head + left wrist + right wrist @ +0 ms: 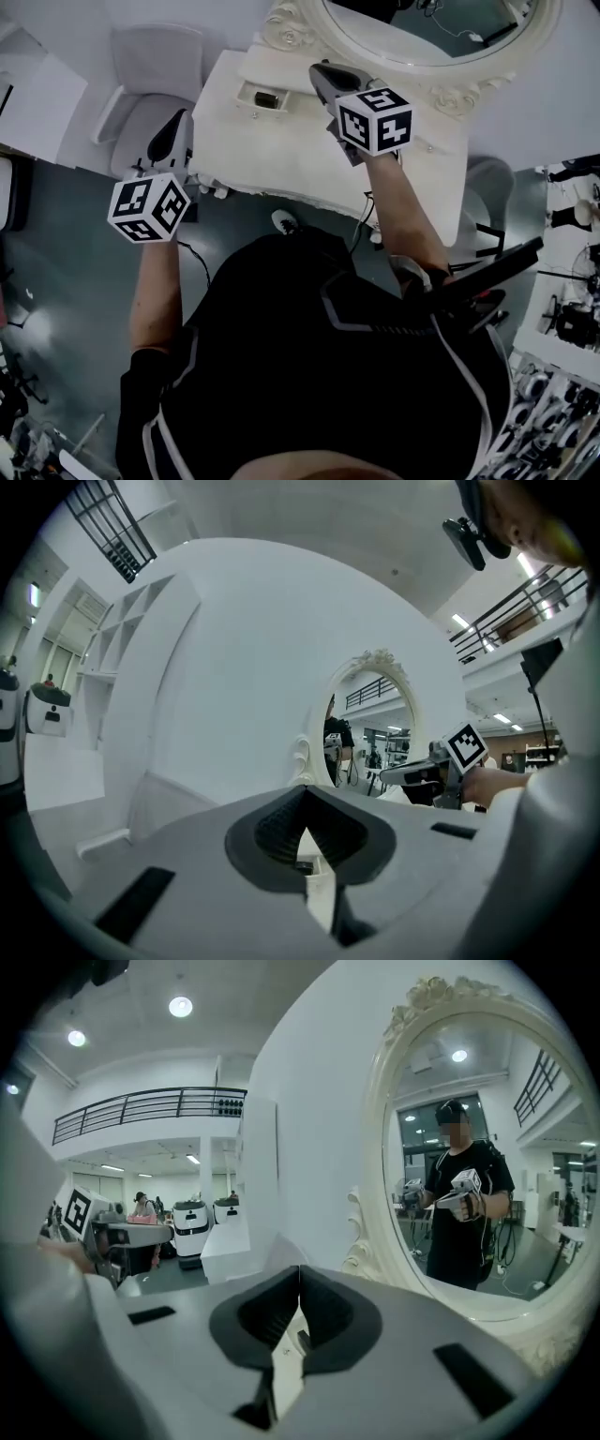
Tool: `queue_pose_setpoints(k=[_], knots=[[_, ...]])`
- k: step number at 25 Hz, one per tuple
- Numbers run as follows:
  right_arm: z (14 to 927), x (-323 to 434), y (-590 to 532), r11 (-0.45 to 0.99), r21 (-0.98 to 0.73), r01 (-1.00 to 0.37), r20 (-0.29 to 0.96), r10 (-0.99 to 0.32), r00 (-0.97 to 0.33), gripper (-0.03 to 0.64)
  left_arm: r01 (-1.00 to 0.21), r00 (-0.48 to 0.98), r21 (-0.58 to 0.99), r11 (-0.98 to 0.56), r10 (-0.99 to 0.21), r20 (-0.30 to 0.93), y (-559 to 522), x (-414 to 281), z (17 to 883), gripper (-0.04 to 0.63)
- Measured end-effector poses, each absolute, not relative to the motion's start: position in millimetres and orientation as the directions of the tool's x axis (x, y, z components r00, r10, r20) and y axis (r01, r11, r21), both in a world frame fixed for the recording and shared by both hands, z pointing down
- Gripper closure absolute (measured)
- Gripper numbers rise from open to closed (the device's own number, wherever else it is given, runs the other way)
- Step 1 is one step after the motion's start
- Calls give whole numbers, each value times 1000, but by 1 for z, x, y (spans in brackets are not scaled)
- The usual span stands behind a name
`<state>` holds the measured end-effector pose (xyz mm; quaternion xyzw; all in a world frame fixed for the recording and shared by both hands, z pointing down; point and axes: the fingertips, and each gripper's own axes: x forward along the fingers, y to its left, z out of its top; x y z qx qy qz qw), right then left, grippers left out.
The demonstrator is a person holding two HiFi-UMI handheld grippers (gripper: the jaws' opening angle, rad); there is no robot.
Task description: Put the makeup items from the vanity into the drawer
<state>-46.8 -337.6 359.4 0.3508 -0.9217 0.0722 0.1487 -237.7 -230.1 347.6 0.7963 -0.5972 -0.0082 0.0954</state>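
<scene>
The white vanity (281, 150) stands below me with its ornate oval mirror (441, 70) behind it. A small open recess (265, 97) near the vanity's back holds something dark that I cannot identify. No makeup item shows clearly. My right gripper (319, 71) hovers over the vanity top in front of the mirror (469, 1147), its jaws shut with nothing between them (299, 1274). My left gripper (179, 116) hangs off the vanity's left end, also shut and empty (302, 794). It points at the white wall and the mirror (370, 724).
A pale grey chair (155, 84) stands left of the vanity, and a round stool (492, 178) is at its right. Small round knobs (216, 190) line the vanity's front edge. A cable trails on the dark floor (202, 262). Shelving (122, 639) rises at the left.
</scene>
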Motion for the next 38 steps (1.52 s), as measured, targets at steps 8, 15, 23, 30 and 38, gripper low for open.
queue_pose_setpoints(k=[8,15,23,30,38], knots=[[338,-27,-328,724,-24,-689,262,-661,-703,612,-946,302,159,-284,-947,108,-232,-230,338,592],[322,-19,-327,710,13,-704,229,-687,-689,612,-951,281,162,-265,-955,89,-240,-227,329,592],[308,-11,-333,697,31,-716,200,-706,-679,614,-938,308,187,-291,-949,71,-241,-221,323,592],[309,-12,-335,698,24,-716,202,-705,-680,614,-936,329,154,-315,-942,72,-241,-212,319,592],[306,-11,-339,692,26,-721,193,-711,-676,614,-955,289,102,-280,-952,95,-248,-219,324,592]])
